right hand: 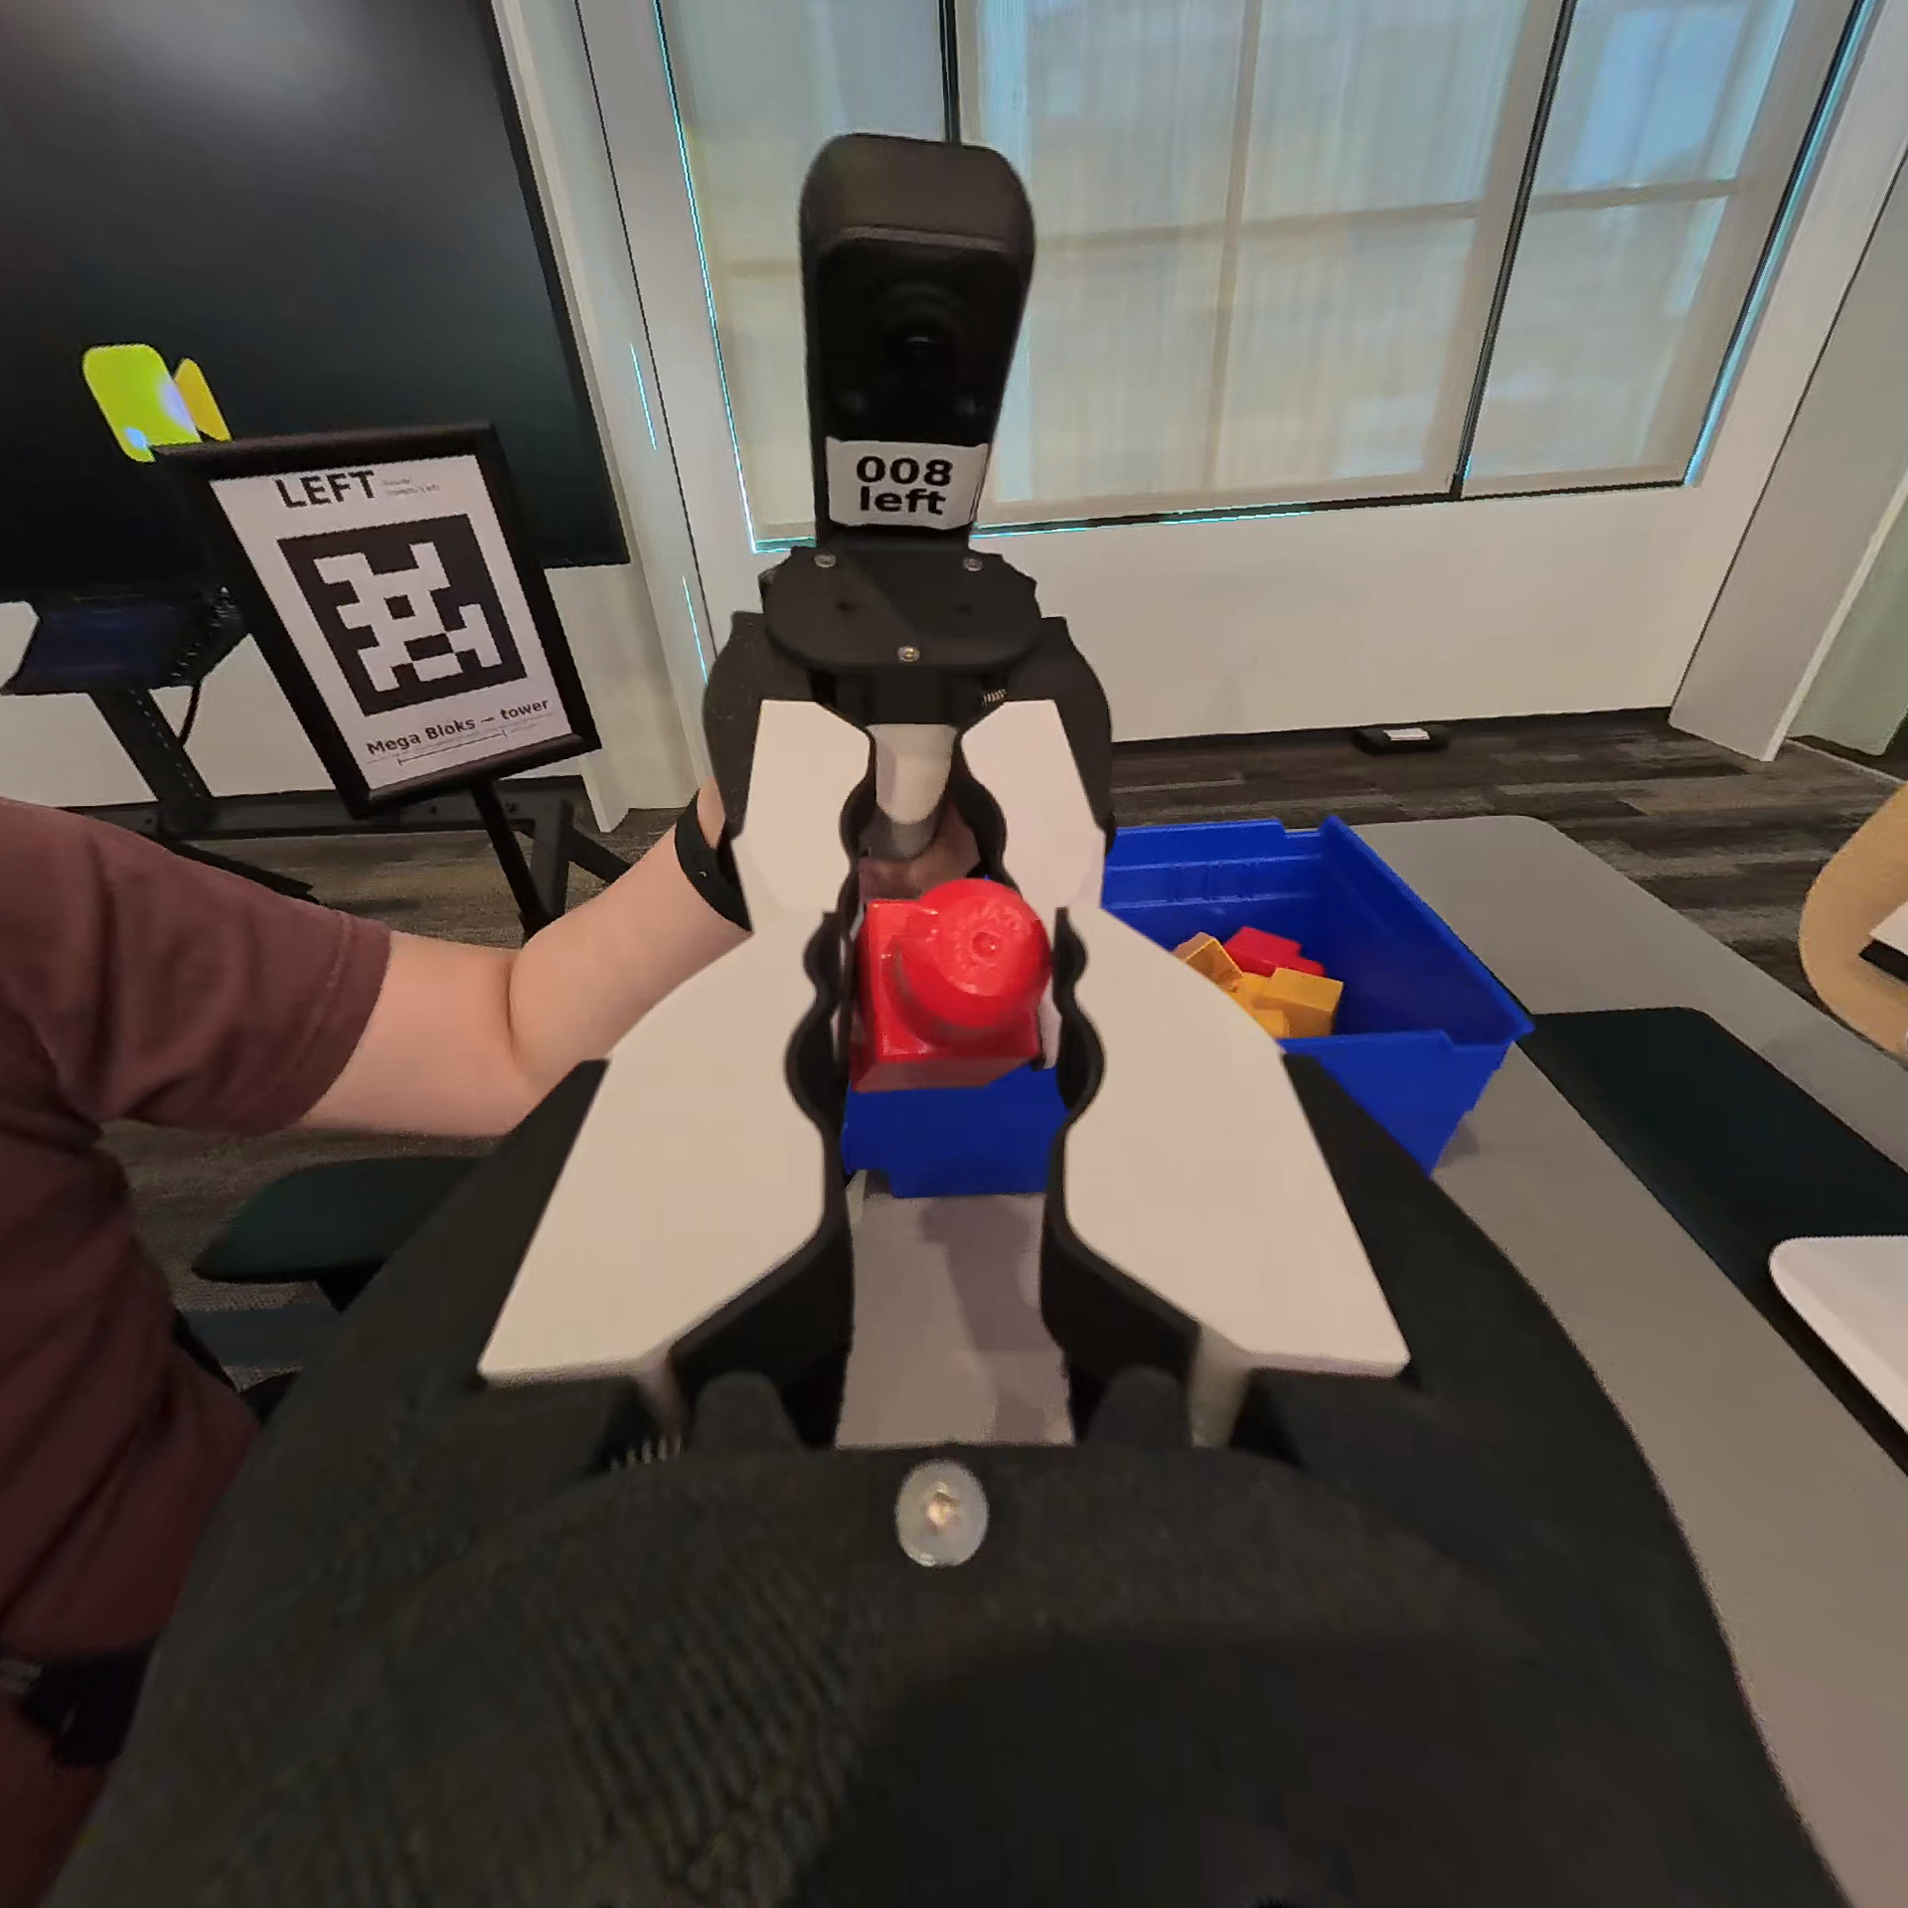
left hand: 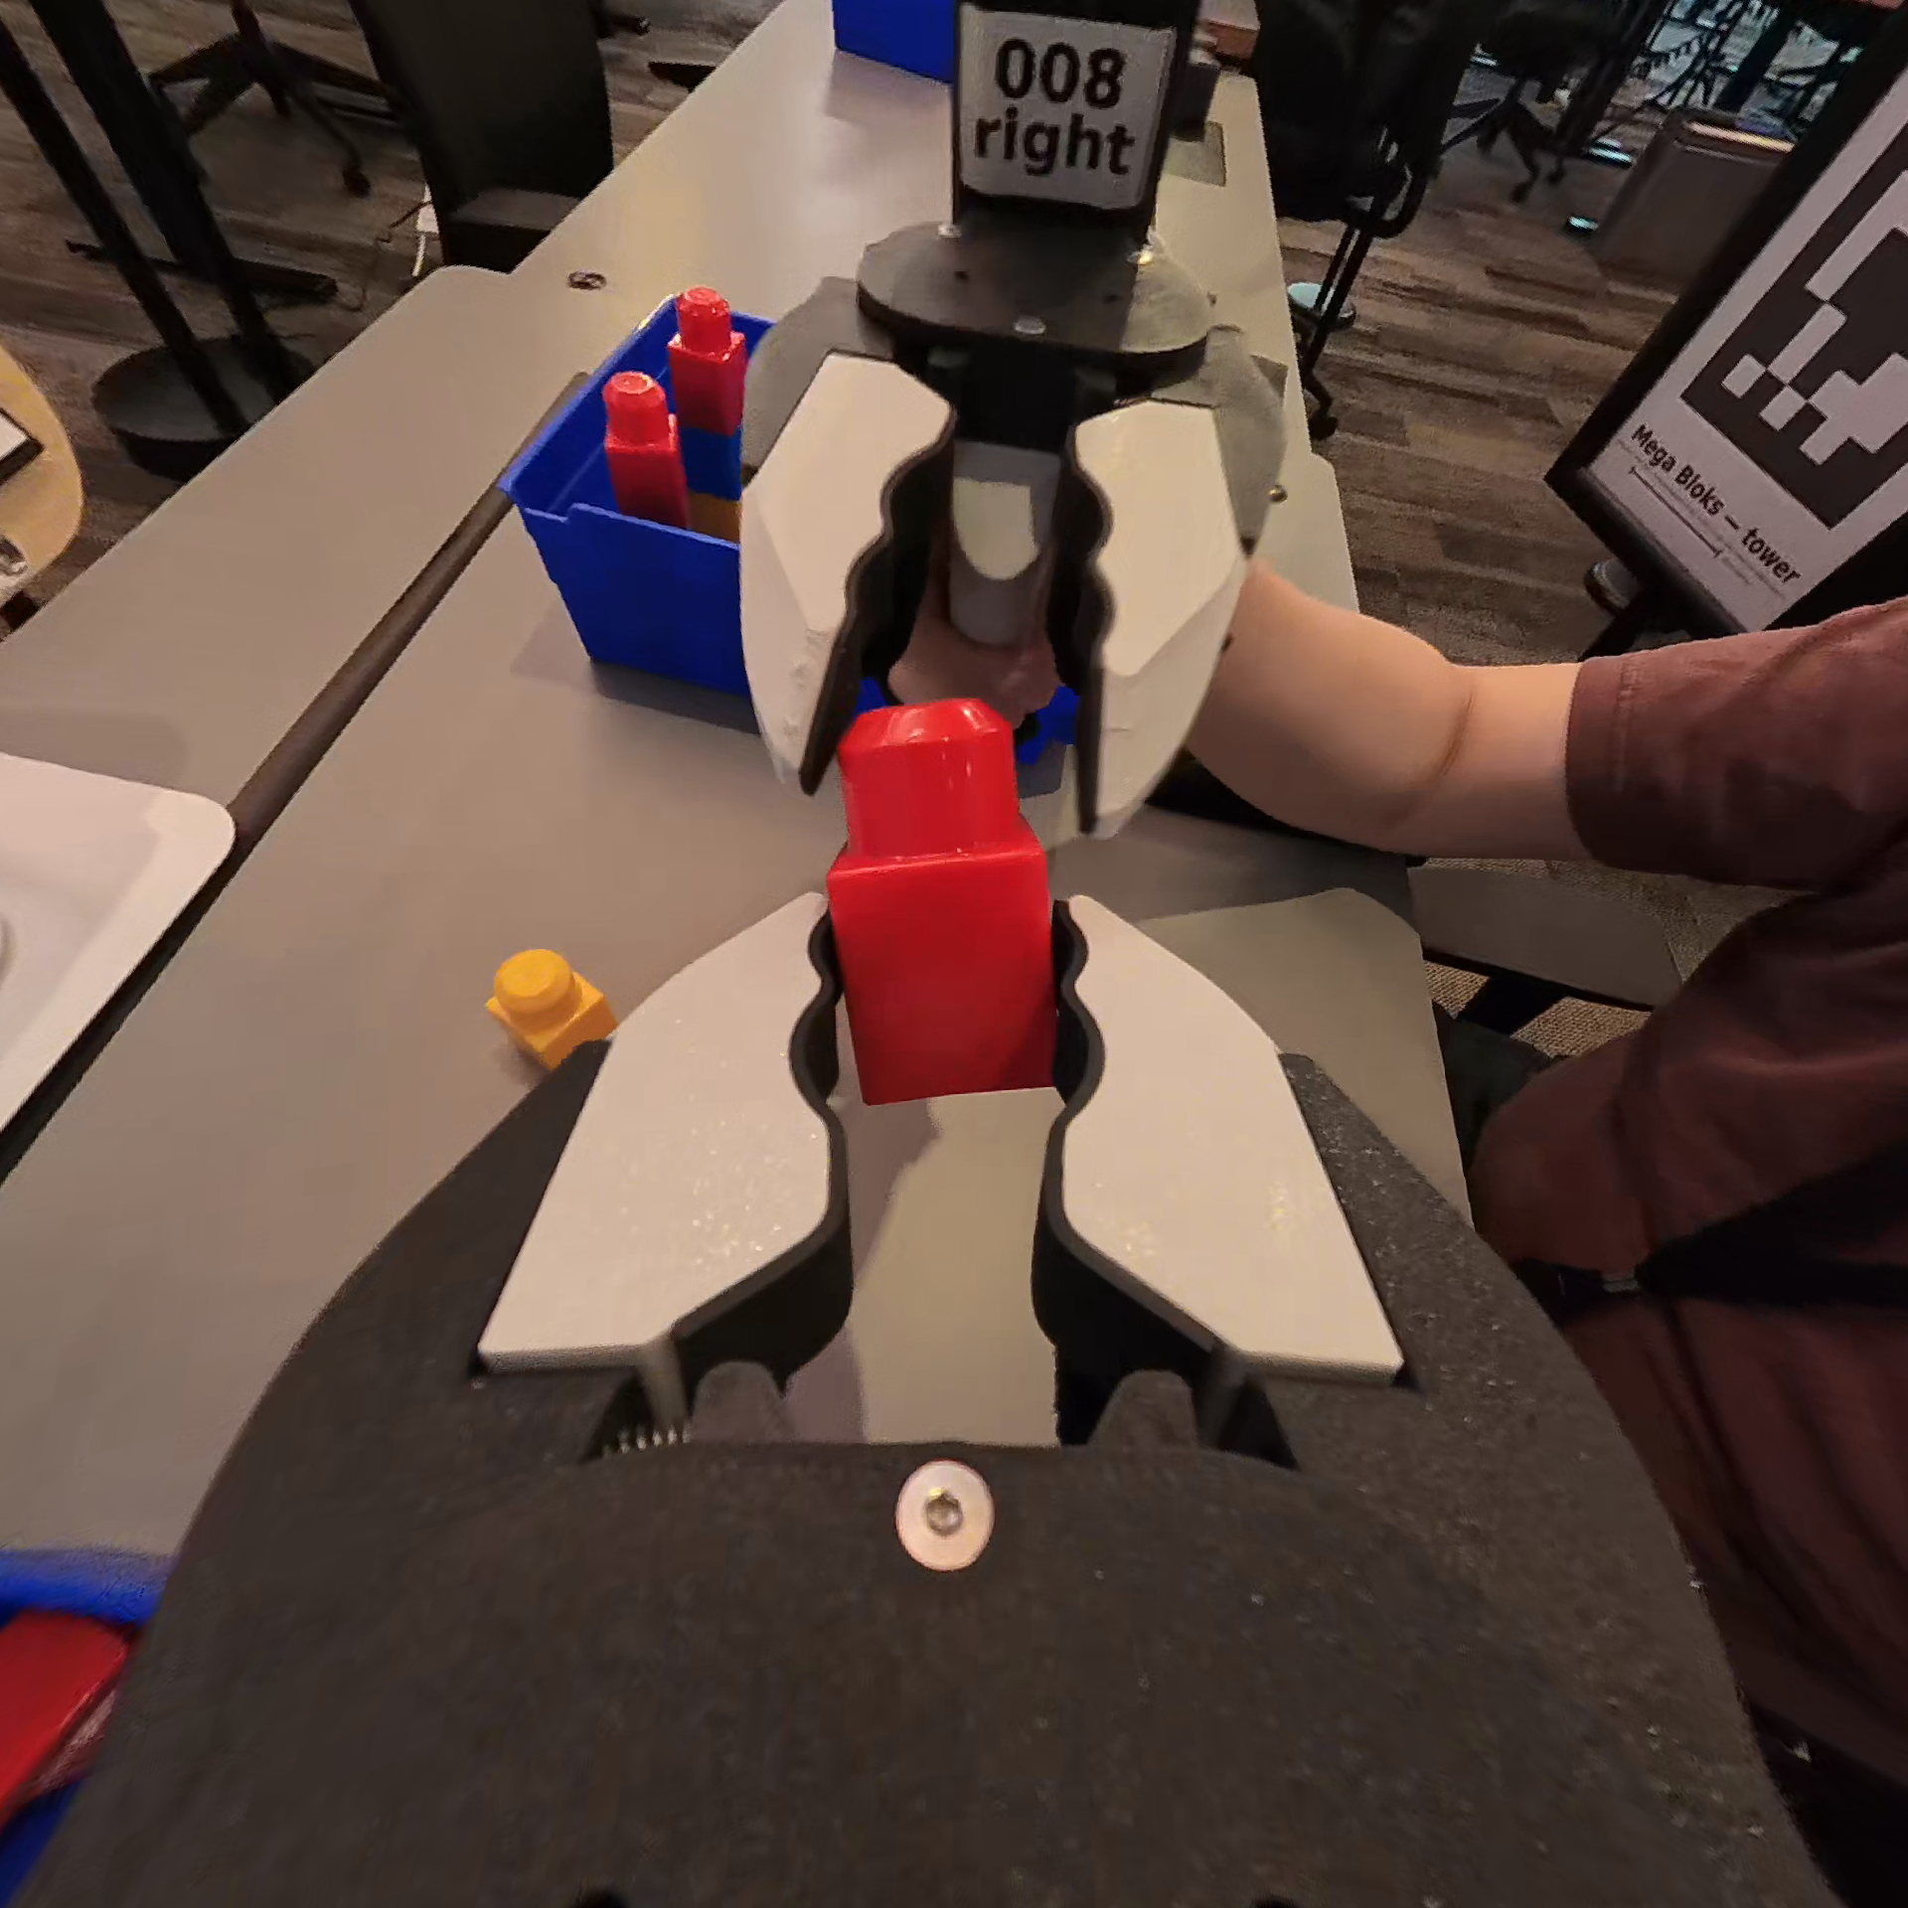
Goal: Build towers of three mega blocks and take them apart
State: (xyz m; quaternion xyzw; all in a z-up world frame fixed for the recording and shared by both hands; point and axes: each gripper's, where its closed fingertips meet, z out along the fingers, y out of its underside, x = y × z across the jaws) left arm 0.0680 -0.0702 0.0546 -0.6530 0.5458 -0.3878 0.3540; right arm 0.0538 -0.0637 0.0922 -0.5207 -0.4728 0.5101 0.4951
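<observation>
In the left wrist view, we see the left gripper (left hand: 942,991) at frame centre with both fingers (left hand: 723,1115) clenched on the square body of a red mega block (left hand: 940,981), stud pointing away from the camera. The right gripper (left hand: 945,764) faces it from the upper centre; its fingers flank the stud, and we cannot tell whether they press on it. In the right wrist view, the same red mega block (right hand: 955,981) sits at frame centre between both pairs of fingers. A yellow mega block (left hand: 547,1004) lies on the grey worktop (left hand: 361,826) at left centre. A blue bin (left hand: 630,578) in the upper left holds stacked block towers (left hand: 681,423). A second blue bin (right hand: 1373,929) holds loose blocks.
</observation>
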